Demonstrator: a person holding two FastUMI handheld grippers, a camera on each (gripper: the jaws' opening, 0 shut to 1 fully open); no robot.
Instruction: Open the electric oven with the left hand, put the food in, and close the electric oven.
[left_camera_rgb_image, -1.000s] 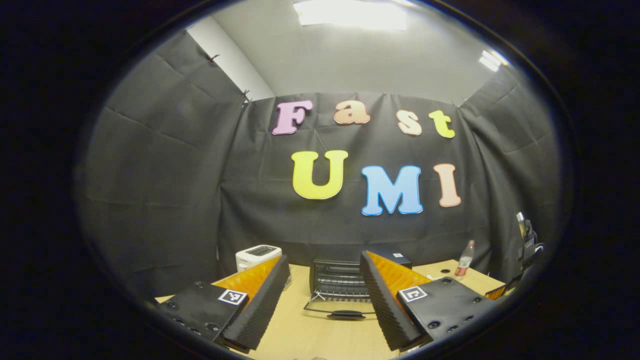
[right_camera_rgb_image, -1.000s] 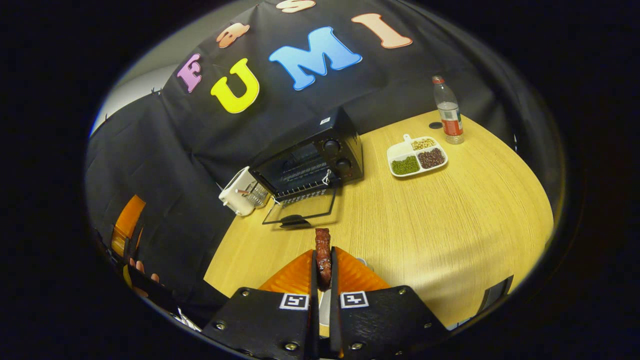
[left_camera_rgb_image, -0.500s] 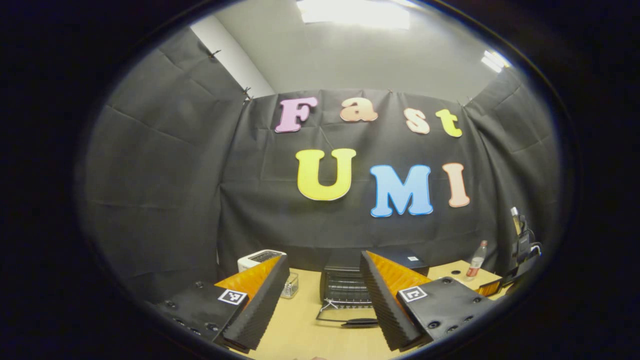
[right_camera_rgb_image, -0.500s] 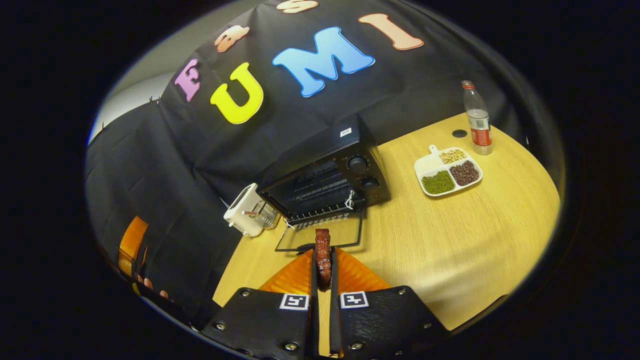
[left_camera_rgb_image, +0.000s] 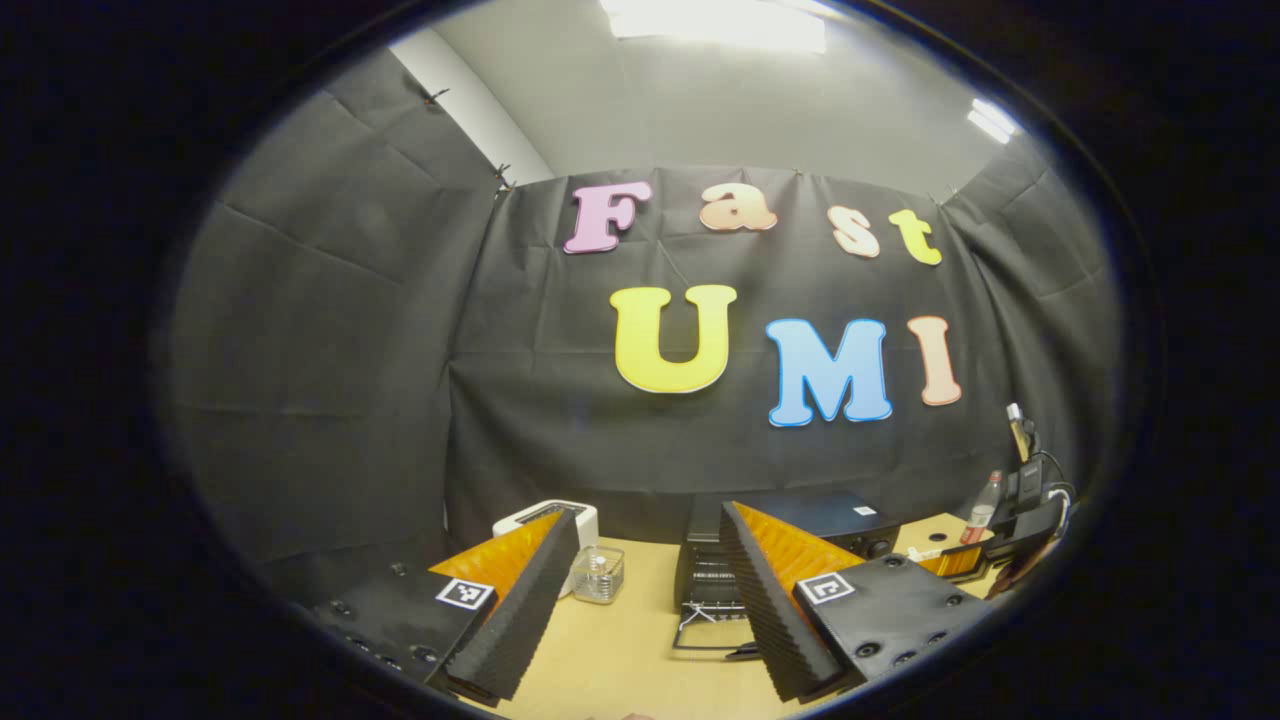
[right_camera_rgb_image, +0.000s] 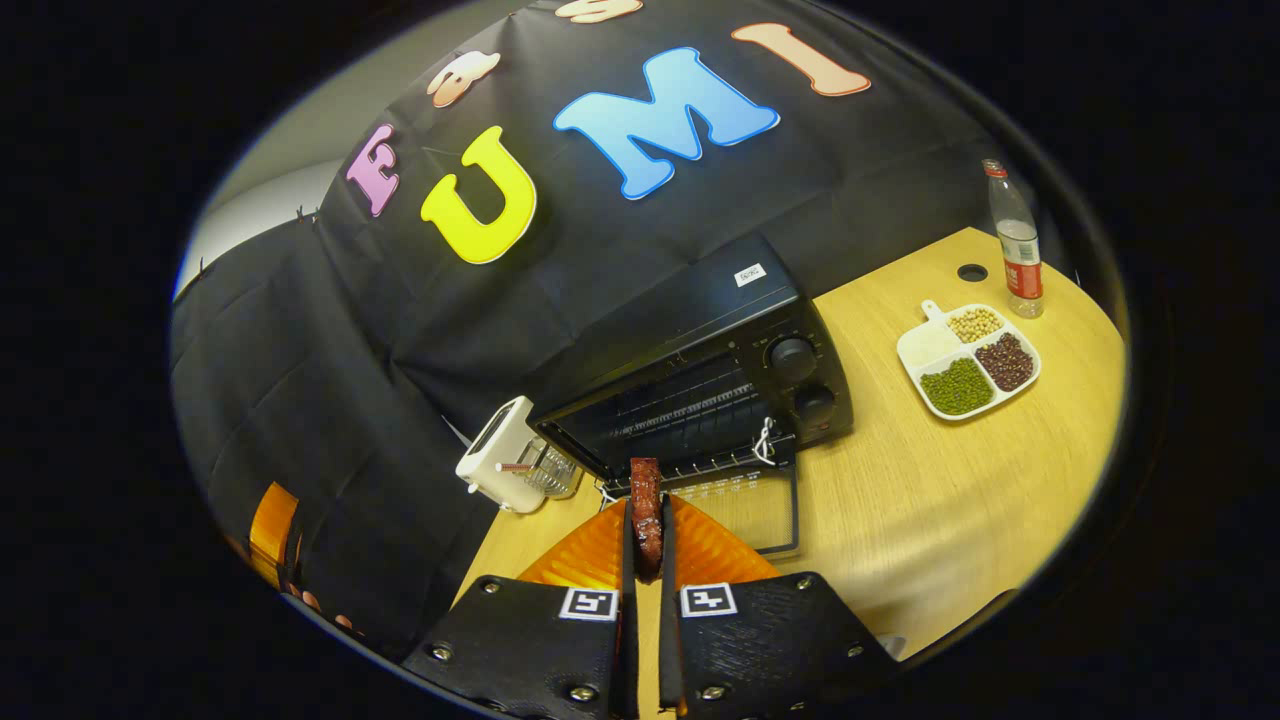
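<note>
Electric oven (right_camera_rgb_image: 700, 370): black, two knobs on its front, stands near the desk's (right_camera_rgb_image: 930, 480) back edge against the booth cloth. Door (right_camera_rgb_image: 745, 510) dropped fully open, lying flat on the desk top toward the front edge; wire rack visible inside. Same oven in left gripper view (left_camera_rgb_image: 790, 520), partly behind that gripper's finger.

Food (right_camera_rgb_image: 646, 515): dark red-brown strip, upright, pinched betw. both fingers of right gripper (right_camera_rgb_image: 646, 545); jaws nearly closed, gap only as wide as the strip. Top of strip sits in front of oven's open mouth, above the dropped door; not inside yet.

Left gripper (left_camera_rgb_image: 648, 590): jaws wide apart, nothing held. Raised over the desk's front-left part, pointing at back wall, well apart from oven door. Seen again at far left edge of right gripper view w/ fingertips of a hand (right_camera_rgb_image: 310, 600) on it.

Other items:
- White toaster (right_camera_rgb_image: 497, 455), back-left of desk, just left of oven.
- Clear small container (left_camera_rgb_image: 598, 573) just beside toaster, oven side; contents cannot tell.
- White divided tray (right_camera_rgb_image: 968, 360), right of oven, well apart; green, dark red, pale beans in three compartments, fourth white.
- Plastic bottle (right_camera_rgb_image: 1015, 245), red label, upright, back-right corner, near tray.
- Round hole (right_camera_rgb_image: 971, 272) in desk top left of bottle.
</note>
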